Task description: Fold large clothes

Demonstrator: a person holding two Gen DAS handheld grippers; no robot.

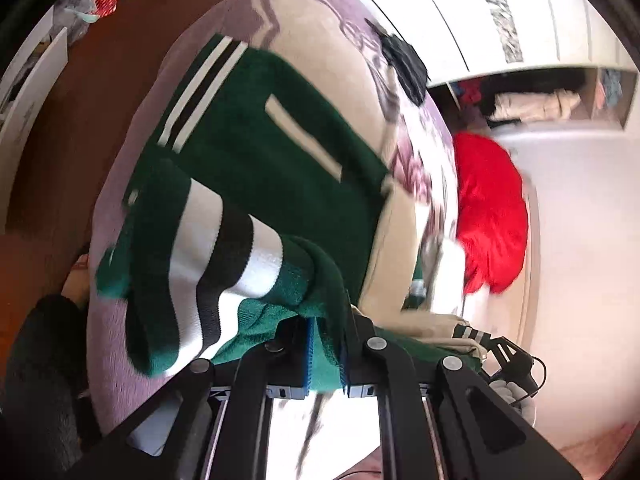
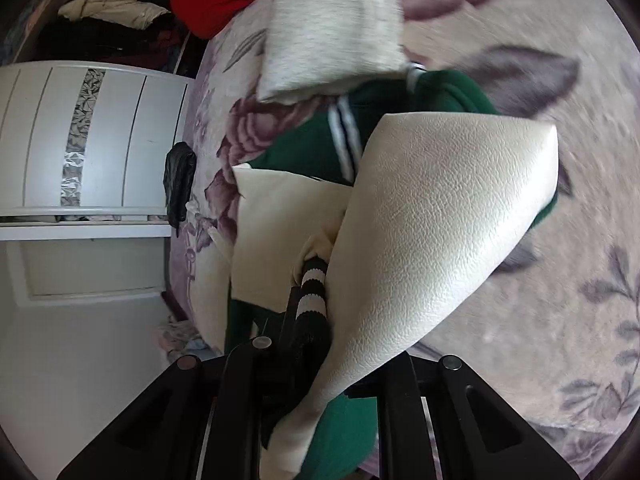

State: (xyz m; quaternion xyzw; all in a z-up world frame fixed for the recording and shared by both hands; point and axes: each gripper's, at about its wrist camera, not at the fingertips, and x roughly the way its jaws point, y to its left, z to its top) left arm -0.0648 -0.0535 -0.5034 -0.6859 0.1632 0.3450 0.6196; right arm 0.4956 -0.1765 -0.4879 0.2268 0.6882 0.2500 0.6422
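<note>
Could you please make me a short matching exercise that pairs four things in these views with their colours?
Things:
1. jacket body
2. jacket sleeve
3. cushion
4. wardrobe door

Colours:
A. red
B. white with a silvery strip
C. green
D. cream, leather-like

Pairs: 1-C, 2-D, 3-A, 4-B

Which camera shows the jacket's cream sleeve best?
The right wrist view. There the cream sleeve fills the middle, its pebbled surface sharp, with its striped cuff at the right gripper. The left wrist view shows mostly the green jacket body, with only a blurred strip of cream sleeve along one edge.
</note>
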